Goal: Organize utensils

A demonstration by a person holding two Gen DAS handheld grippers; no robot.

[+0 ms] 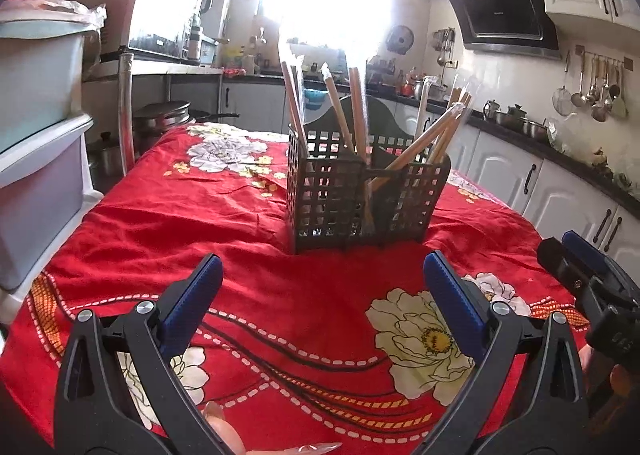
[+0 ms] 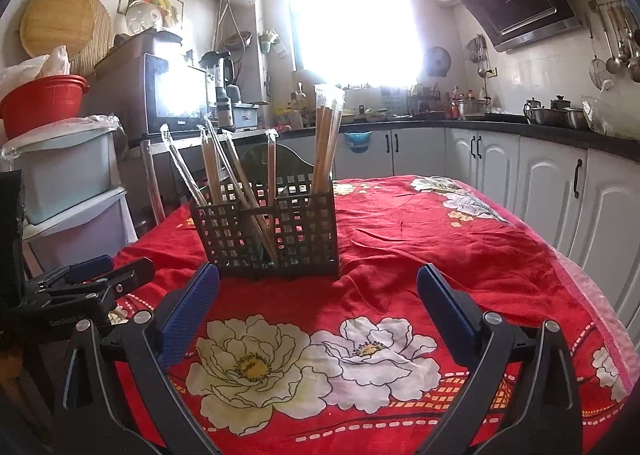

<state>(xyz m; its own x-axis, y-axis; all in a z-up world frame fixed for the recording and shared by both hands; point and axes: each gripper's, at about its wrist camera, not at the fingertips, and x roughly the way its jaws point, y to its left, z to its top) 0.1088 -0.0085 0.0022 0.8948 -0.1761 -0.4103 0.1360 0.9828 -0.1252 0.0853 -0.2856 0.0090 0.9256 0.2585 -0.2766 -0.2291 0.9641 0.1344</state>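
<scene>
**Kitchen table cleared, chopsticks standing in caddy**

Red floral tablecloth (image 2: pixel 420 239) covers the table in a sunlit kitchen, where a dark perforated caddy (image 1: pixel 362 195) holds wrapped chopsticks (image 1: pixel 356 111) upright and leaning, long axes pointing up. Both tools sit back from it with jaws spread and empty: the left gripper (image 1: pixel 324 283) faces the caddy straight ahead, the right gripper (image 2: pixel 318 295) has it ahead and slightly left. Neither looks clearly nearer.
</scene>
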